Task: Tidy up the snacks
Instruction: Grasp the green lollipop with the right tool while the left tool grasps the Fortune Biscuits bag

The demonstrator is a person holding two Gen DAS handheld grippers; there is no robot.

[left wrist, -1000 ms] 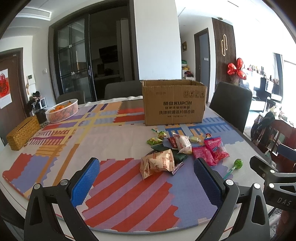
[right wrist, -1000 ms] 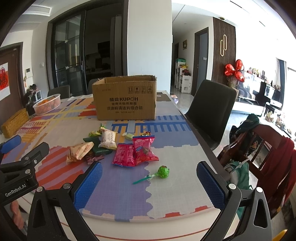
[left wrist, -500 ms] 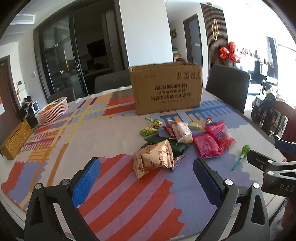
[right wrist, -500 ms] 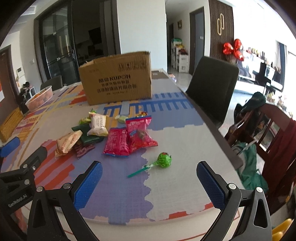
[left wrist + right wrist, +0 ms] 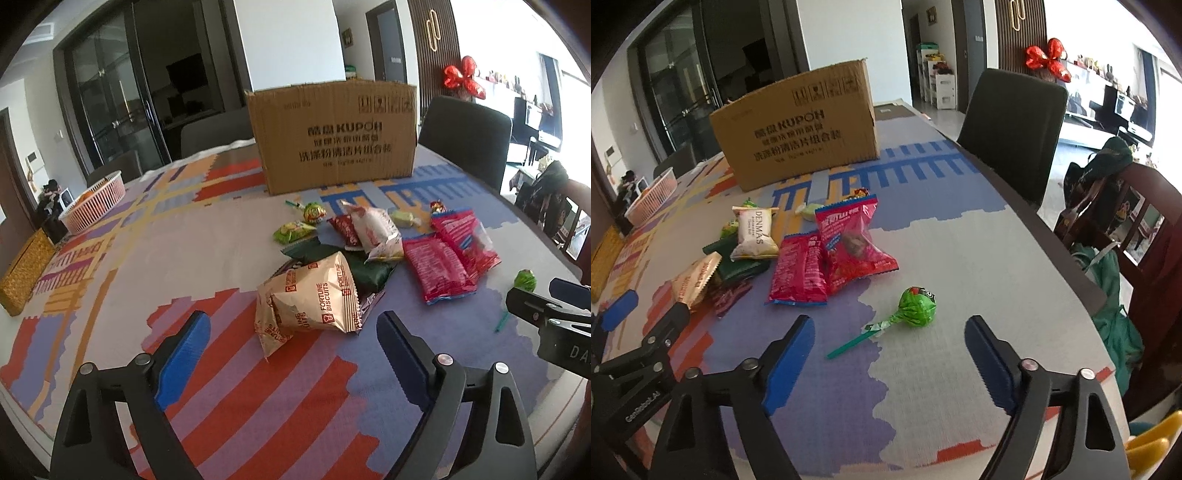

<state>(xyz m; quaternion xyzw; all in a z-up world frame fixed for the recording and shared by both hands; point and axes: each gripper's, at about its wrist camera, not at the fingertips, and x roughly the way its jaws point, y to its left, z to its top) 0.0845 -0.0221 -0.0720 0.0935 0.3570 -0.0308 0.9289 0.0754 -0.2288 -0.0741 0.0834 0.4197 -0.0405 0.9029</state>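
A heap of snack packets lies on the patterned table mat in front of an open cardboard box [image 5: 334, 134] [image 5: 798, 129]. Nearest my left gripper [image 5: 291, 336] is a tan Fortune Biscuits bag [image 5: 314, 299]; its jaws are closing, with nothing between them, just short of the bag. Behind it lie a dark green packet [image 5: 365, 271], a white Denmas bag [image 5: 376, 230] [image 5: 755, 232] and two red packets [image 5: 439, 271] [image 5: 823, 254]. A green lollipop [image 5: 918, 308] lies just ahead of my right gripper [image 5: 890, 343], whose jaws are closing and hold nothing.
A pink basket [image 5: 94, 206] and a woven box [image 5: 24, 271] sit at the far left of the table. Dark chairs [image 5: 1012, 125] stand along the far and right sides. A wooden chair with clothes [image 5: 1123, 229] is close to the table's right edge.
Both grippers have come down and forward toward the snacks, which now look larger. The jaws of both have narrowed a little. No snack has moved.
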